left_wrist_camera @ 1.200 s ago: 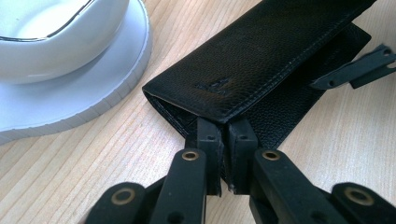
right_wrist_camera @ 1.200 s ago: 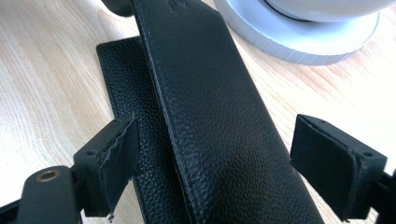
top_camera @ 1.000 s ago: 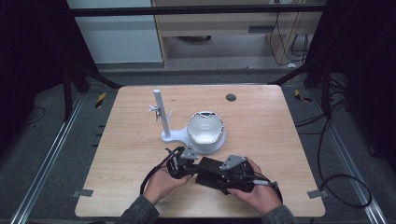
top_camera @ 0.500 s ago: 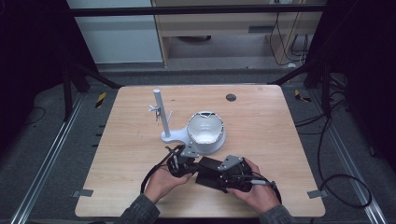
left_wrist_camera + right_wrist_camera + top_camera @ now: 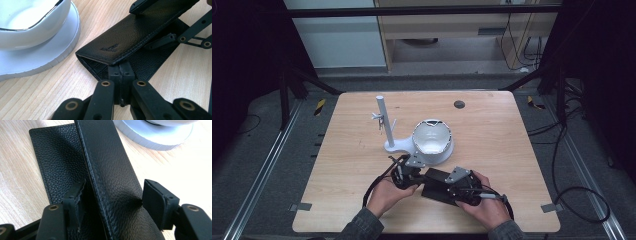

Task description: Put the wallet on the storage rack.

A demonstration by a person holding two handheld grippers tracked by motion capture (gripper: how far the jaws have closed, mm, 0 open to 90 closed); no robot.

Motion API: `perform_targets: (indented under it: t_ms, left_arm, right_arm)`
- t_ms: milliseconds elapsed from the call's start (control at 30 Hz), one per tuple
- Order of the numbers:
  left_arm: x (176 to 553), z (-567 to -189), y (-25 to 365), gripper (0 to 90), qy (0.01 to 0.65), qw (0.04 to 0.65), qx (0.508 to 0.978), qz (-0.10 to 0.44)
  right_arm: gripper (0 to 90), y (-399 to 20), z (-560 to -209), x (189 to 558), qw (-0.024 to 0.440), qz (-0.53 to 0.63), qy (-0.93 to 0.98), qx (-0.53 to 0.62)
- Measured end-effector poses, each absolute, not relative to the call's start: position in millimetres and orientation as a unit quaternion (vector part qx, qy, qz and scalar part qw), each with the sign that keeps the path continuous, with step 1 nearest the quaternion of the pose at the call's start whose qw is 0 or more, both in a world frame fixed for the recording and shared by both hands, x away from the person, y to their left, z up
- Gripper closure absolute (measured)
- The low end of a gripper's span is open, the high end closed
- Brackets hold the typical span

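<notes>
A black leather wallet (image 5: 438, 186) lies open on the wooden table near its front edge, one leaf (image 5: 107, 162) raised. My left gripper (image 5: 414, 176) is shut, its joined tips (image 5: 121, 72) against the lower leaf under the raised leaf's corner (image 5: 117, 47). My right gripper (image 5: 452, 189) straddles the raised leaf from the other end. Its jaws (image 5: 113, 197) have just been closing. The right pad (image 5: 155, 200) touches the leaf and the left pad (image 5: 76, 195) stands a little short of it. The right gripper's fingers (image 5: 162, 41) also appear beyond the wallet in the left gripper view.
A white bowl (image 5: 432, 137) on a round white base (image 5: 37, 62) sits just behind the wallet, close to the left gripper. A white post stand (image 5: 381, 117) rises left of the bowl. A small dark disc (image 5: 459, 104) lies near the table's far edge.
</notes>
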State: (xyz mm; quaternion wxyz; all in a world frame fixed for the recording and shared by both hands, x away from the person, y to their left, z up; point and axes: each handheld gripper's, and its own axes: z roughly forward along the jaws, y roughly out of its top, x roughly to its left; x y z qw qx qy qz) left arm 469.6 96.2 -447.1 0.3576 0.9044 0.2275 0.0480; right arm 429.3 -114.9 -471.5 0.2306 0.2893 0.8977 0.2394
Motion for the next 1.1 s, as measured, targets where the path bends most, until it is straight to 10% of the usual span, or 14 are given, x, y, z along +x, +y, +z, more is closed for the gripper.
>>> perform_targets:
  t_ms: [633,900,1100]
  left_arm:
    - [468.5,-444.5,93.4,90.0,0.223,0.358,0.905,0.047]
    - [467.6,-443.9,94.6,88.9,0.230,0.358,0.903,0.062]
    - [465.5,-443.0,102.5,56.0,0.243,0.355,0.898,0.087]
  right_arm:
    - [50.4,-114.0,-471.0,428.6,0.250,0.230,0.898,0.279]
    - [73.1,-117.0,-468.4,428.1,0.275,0.227,0.896,0.263]
    - [83.2,-122.9,-462.4,424.7,0.304,0.239,0.893,0.231]
